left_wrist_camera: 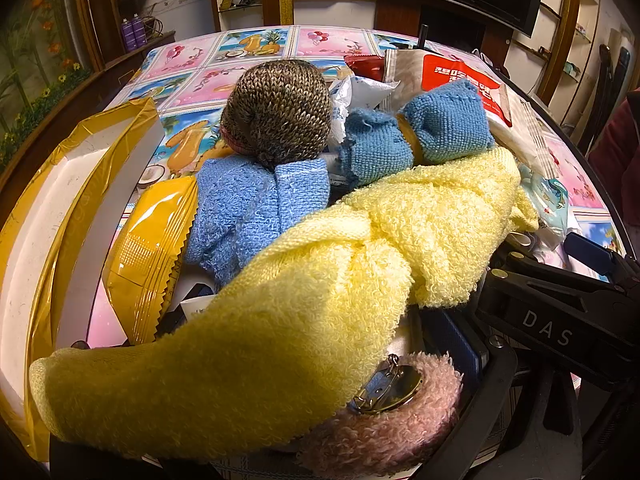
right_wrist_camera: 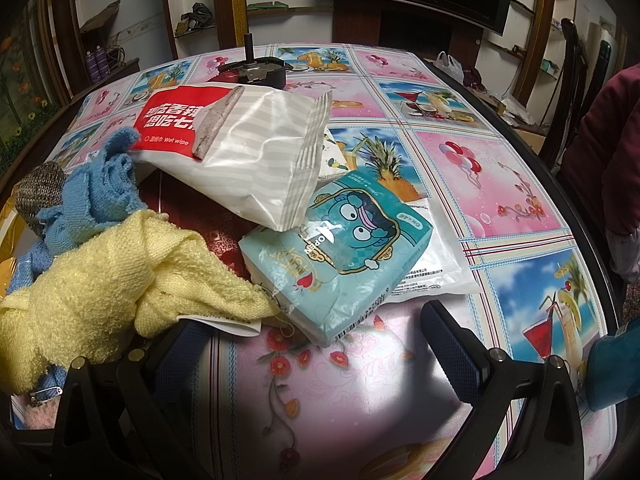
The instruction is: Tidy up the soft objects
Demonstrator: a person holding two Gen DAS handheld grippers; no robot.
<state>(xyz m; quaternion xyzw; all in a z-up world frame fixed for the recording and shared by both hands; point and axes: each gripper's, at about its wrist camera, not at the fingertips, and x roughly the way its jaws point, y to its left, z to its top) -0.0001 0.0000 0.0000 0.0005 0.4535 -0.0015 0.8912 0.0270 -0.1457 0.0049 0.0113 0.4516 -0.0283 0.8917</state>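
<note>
Held the jaws of the right gripper (right_wrist_camera: 316,352) spread wide above the worktop (right_wrist_camera: 500,184), with only flowered cloth between them and nothing gripped. Looked poised for a first reach, to judge by the tissue pack (right_wrist_camera: 340,248) lying just ahead of the tips, touching nothing of the gripper.

Showed the left gripper (left_wrist_camera: 272,344) only in part: one blue pad at the right, the other finger buried under the yellow towel (left_wrist_camera: 320,280). Read as wide too, draped over rather than clamped, though could not confirm from that view alone. Probably sat so low into the heap because the towel sprawled across everything nearest.

Found the soft things bunched at the near left of the worktop: the towel on top, blue cloths (left_wrist_camera: 248,208) tucked behind it, a brown knitted piece (left_wrist_camera: 280,120) beyond those, and a pink fluffy brooch (left_wrist_camera: 384,432) with its pin showing beneath the towel's edge. Nothing sorted yet, by the look of it.

Noted clutter mixed in: a yellow snack packet (left_wrist_camera: 148,248) against the cloths, a white box (left_wrist_camera: 40,240) lined in gold foil at far left, likely the place for sorted items. Saw a wet-wipe packet (right_wrist_camera: 248,152) leaning over the tissue pack and a red packet (right_wrist_camera: 192,208) beneath, so would expect lifting the towel to drag wrappers along. Caught a dark red sleeve (right_wrist_camera: 600,160) at the far right edge, well apart.
</note>
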